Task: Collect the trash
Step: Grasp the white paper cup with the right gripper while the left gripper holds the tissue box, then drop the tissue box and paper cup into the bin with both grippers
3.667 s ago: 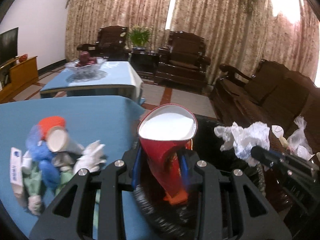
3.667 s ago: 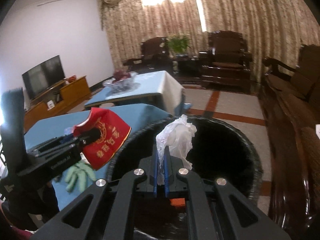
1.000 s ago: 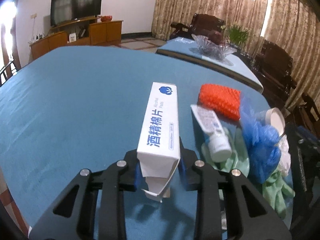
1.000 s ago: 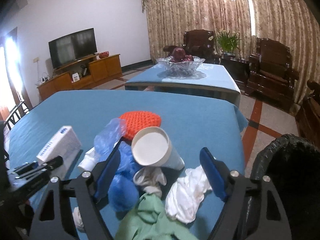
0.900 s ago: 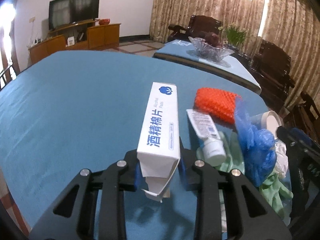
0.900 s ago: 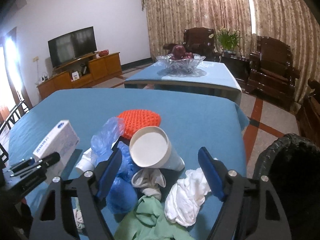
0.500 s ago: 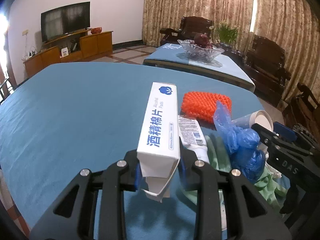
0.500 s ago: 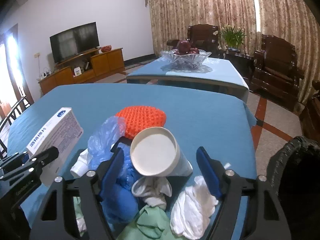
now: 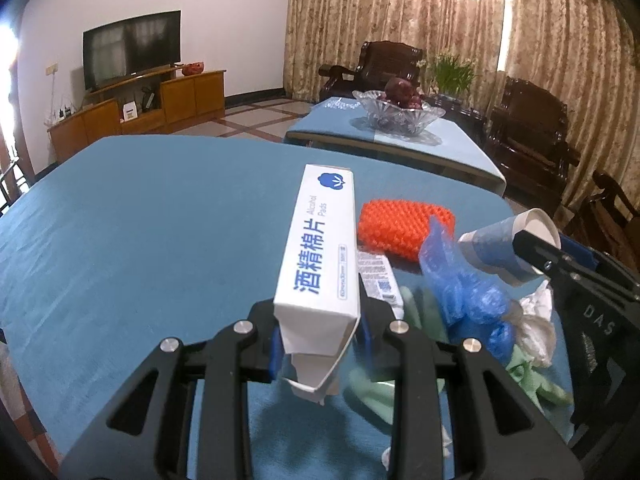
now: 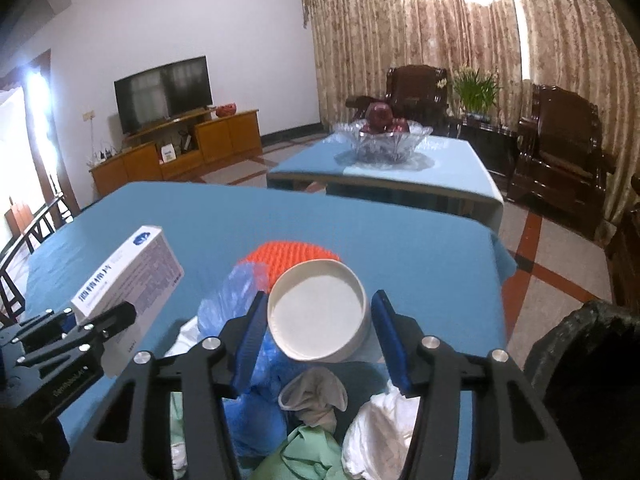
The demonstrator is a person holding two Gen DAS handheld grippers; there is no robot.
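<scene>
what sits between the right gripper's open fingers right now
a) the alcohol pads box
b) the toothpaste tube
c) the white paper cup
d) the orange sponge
c: in the right wrist view the right gripper is open with its blue fingers on either side of the paper cup, whose white mouth faces the camera; the alcohol pads box is clamped in the left gripper instead.

On the blue table the trash counts out as one white carton, one paper cup, one orange scrubber, one tube and one crumpled blue plastic bag. Rags are harder to number — one white, one grey, and perhaps one or two green, half hidden. Farther off: one glass fruit bowl, two dark armchairs — and one black-lined bin.
</scene>
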